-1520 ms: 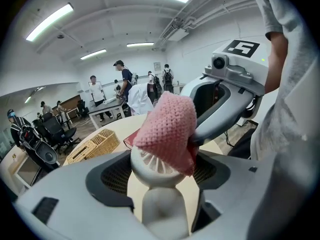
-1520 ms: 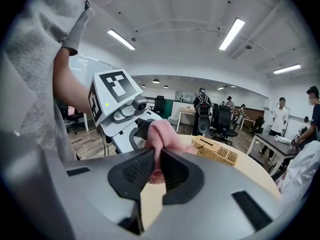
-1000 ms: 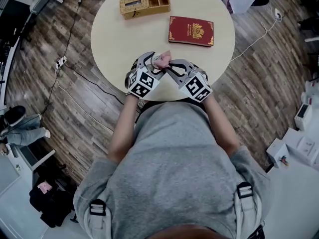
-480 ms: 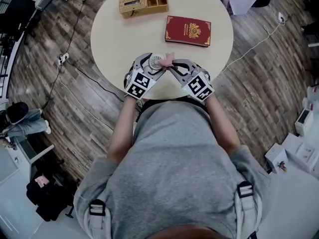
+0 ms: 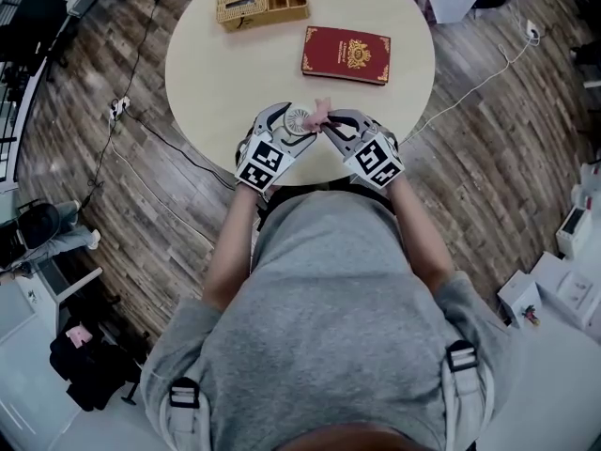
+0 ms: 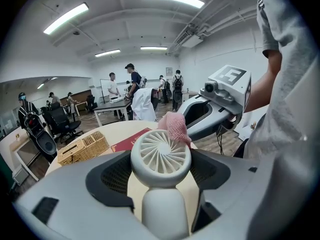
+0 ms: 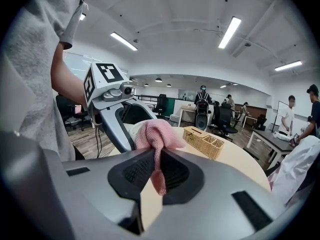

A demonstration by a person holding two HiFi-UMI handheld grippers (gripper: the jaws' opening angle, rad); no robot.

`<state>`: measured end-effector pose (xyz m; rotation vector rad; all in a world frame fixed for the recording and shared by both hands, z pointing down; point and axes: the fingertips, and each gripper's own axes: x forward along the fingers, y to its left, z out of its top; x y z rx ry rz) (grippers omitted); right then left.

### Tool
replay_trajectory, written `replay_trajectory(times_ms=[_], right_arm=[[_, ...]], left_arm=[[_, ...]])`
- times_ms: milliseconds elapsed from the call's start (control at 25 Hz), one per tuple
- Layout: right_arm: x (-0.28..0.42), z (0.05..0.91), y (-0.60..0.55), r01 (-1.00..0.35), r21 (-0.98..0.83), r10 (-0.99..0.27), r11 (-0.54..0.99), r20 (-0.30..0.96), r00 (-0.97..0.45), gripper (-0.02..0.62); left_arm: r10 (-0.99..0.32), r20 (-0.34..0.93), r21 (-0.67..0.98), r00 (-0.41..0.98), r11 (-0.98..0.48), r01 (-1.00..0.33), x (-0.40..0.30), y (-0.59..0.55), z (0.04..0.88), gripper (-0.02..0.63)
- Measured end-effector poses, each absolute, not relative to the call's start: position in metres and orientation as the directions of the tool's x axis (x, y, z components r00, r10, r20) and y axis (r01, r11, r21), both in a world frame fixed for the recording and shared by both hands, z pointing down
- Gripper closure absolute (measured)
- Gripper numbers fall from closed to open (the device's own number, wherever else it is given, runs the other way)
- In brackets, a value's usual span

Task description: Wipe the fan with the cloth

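Lying along the jaws of the left gripper (image 6: 161, 183), the fan (image 6: 161, 156) has its thick stem running back toward the person and its round head at the far end. The long axis follows the jaws. The vaned face is tilted upward, so the head view sees it nearly full on. The jaws are closed on the fan from both sides, holding it above the near edge of the round tabletop (image 5: 230, 73) and clear of the surface.

The fan is smooth white plastic, with thin curved blades spreading from a small hub inside a chunky ring. At the far right part of that ring sits the cloth (image 6: 175, 126), a pink waffle-knit bundle touching the rim. The right gripper (image 7: 156, 158) has its jaws closed on the cloth, which bunches above the pinch while a short tail hangs below between the dark ribbed pads.

The two grippers meet nose to nose over the table's near edge, each with its marker cube toward the person.

Farther out on the pale tabletop, a red book (image 5: 346, 54) with gold ornament lies flat toward the far right. A woven wicker box (image 5: 262, 5) with compartments stands at the far edge, well apart from the fan.
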<state>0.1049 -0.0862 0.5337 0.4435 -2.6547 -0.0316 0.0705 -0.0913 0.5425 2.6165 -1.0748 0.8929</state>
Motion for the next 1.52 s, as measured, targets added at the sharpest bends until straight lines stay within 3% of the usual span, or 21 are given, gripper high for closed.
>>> replay_trajectory(times_ms=[800, 1520], right_arm=[[0.113, 0.519, -0.114, -0.263, 0.159, -0.307, 0.951, 0.416, -0.856, 0.551], [0.12, 0.518, -0.085, -0.232, 0.083, -0.246, 0.969, 0.379, -0.892, 0.551]], left_arm=[[-0.534, 0.566, -0.065, 0.628, -0.789, -0.611, 0.109, -0.074, 0.543, 0.236], [-0.596, 0.465, 0.126, 0.654, -0.687, -0.716, 0.089, -0.092, 0.534, 0.236]])
